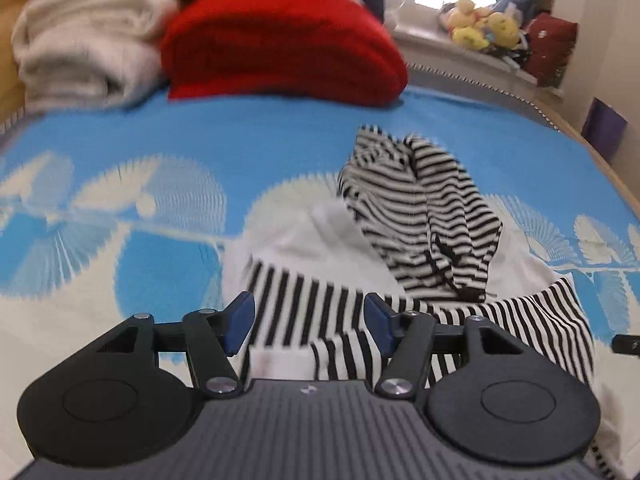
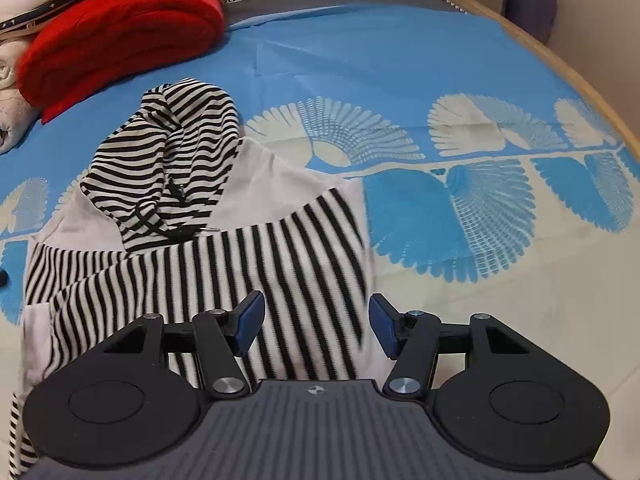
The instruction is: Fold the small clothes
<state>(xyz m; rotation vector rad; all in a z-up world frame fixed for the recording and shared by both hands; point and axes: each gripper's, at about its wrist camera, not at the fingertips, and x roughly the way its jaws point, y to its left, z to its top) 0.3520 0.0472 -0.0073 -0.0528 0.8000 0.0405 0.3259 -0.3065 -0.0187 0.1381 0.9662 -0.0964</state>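
Observation:
A small white garment with black-and-white striped sleeves and a striped hood (image 1: 424, 216) lies on the blue and white bedspread (image 1: 248, 148). The sleeves are folded across its white body, the hood lies bunched at the far end. My left gripper (image 1: 310, 322) is open and empty just above the striped sleeve at the garment's near left. In the right wrist view the garment (image 2: 248, 256) lies left of centre. My right gripper (image 2: 316, 326) is open and empty over the striped sleeve near the garment's right edge.
A folded red blanket (image 1: 280, 44) and a cream blanket (image 1: 80, 40) are piled at the far end of the bed. Plush toys (image 1: 480, 26) sit on a windowsill beyond. The bed's wooden edge (image 2: 592, 92) runs along the right.

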